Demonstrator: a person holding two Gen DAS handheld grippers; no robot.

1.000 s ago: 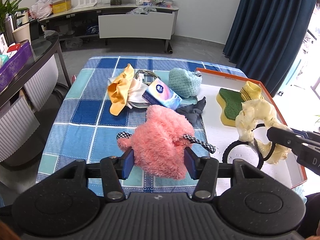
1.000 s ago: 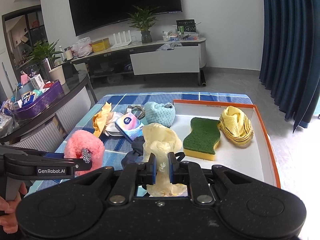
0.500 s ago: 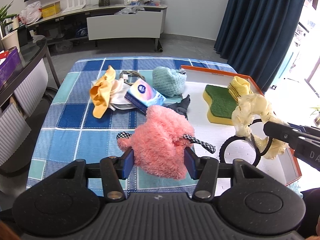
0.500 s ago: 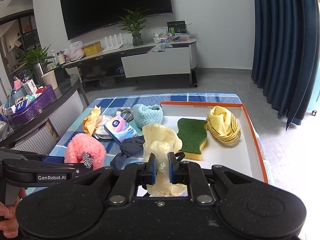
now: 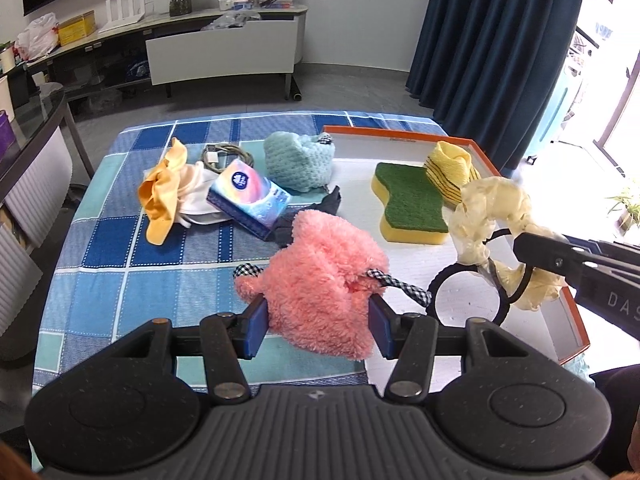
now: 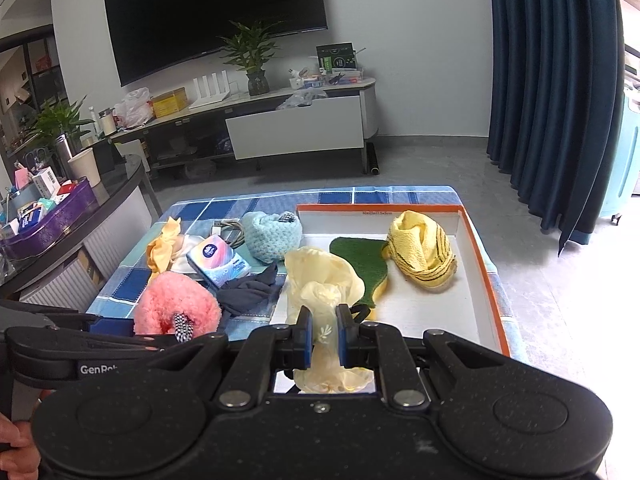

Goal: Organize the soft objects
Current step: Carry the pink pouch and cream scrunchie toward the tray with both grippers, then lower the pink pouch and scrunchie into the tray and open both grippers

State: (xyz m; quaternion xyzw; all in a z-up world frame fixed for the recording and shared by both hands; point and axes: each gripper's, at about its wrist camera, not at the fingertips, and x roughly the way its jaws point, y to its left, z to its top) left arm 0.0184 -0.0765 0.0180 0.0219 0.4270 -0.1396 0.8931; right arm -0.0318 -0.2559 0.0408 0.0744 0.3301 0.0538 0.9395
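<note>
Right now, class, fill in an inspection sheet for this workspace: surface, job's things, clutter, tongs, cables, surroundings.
Surface: blue checked tablecloth; orange-rimmed white tray at its right.
Job's things: green sponge and yellow striped cloth in tray; light blue knit piece and orange cloth on tablecloth.
Clutter: tissue pack.
Tongs: left tongs shut on pink fluffy item; right tongs shut on cream scrunchie.
Cables: coiled cable behind tissue pack.
Surroundings: television, dark blue curtain.

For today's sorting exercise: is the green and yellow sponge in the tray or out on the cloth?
In. The sponge lies flat on the white floor inside the orange-rimmed tray, beside the yellow striped cloth.
</note>
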